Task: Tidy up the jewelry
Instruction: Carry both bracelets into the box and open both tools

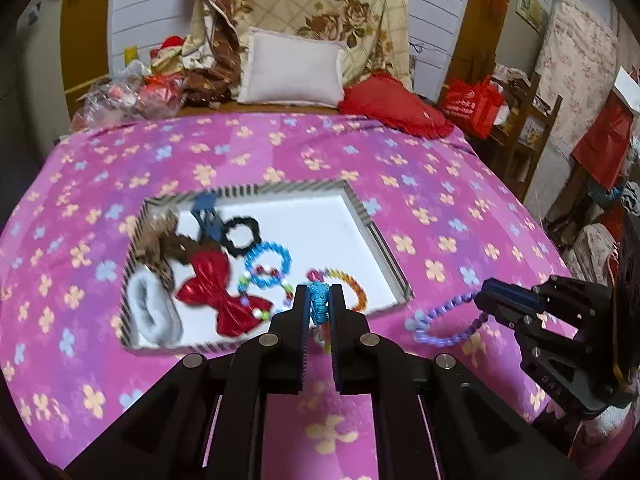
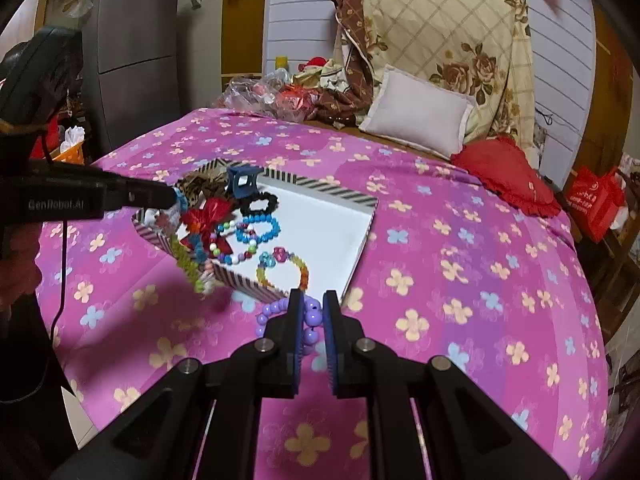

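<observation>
A striped-rim tray (image 1: 386,242) with a white floor lies on the pink flowered bedspread. It holds a red bow (image 1: 216,292), a blue bead bracelet (image 1: 268,258), a black scrunchie (image 1: 240,236), a blue claw clip (image 1: 206,216), a grey fluffy scrunchie (image 1: 152,312) and a rainbow bracelet (image 1: 354,286). My left gripper (image 1: 320,300) is shut on a blue-knotted bead strand (image 1: 320,310), held above the tray's near rim. In the right wrist view the strand (image 2: 188,260) dangles from it over the tray's corner. My right gripper (image 2: 312,304) is shut on a purple bead bracelet (image 2: 272,312), lifted beside the tray's near corner (image 2: 276,294).
At the bed's head lie a white pillow (image 1: 292,68), a red cushion (image 1: 392,104) and crumpled plastic bags (image 1: 128,96). A grey fridge (image 2: 136,52) stands left of the bed. Red bags and shelves (image 1: 476,104) crowd its right side. Bare bedspread (image 2: 460,260) stretches right of the tray.
</observation>
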Demonstrator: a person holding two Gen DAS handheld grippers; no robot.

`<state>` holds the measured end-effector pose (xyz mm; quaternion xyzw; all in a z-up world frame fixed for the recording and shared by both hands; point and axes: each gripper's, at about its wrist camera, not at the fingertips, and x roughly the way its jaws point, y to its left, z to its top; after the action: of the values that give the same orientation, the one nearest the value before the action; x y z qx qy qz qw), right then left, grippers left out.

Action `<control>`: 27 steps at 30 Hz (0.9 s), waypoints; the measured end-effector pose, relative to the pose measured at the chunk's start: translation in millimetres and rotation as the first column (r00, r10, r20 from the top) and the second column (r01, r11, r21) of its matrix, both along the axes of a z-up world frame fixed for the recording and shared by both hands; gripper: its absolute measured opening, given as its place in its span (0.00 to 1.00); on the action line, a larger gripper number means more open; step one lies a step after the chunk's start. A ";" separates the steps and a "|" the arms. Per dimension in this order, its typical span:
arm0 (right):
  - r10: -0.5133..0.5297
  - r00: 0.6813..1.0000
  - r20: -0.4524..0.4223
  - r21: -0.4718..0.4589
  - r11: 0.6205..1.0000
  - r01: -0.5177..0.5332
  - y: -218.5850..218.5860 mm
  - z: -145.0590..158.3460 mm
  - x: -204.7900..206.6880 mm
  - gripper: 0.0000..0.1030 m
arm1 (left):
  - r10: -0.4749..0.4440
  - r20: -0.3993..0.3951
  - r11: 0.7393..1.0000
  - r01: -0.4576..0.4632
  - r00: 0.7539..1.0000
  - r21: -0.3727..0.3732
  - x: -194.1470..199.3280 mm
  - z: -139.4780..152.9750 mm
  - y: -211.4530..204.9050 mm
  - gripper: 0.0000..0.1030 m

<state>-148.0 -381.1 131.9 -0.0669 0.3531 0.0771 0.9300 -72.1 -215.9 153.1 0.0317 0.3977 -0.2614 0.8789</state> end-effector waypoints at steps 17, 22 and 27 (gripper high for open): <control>0.006 1.000 -0.015 -0.003 1.000 -0.006 0.4 -0.7 23.0 0.09 | 0.030 0.051 0.996 -0.035 0.998 0.082 14.9 -4.8 -12.7 0.05; 0.006 1.000 -0.020 -0.008 1.000 -0.007 0.2 -2.2 35.8 0.09 | 0.036 0.062 0.995 -0.041 0.997 0.094 23.7 -4.8 -16.0 0.05; 0.019 0.999 -0.035 0.002 1.000 -0.019 1.2 -5.5 53.9 0.09 | 0.041 0.057 0.993 -0.047 0.998 0.112 35.9 -10.7 -19.6 0.05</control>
<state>-94.1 -379.9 126.4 -0.0682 0.3688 0.0873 0.9229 -36.3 -235.6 142.4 0.0796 0.3884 -0.2179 0.8918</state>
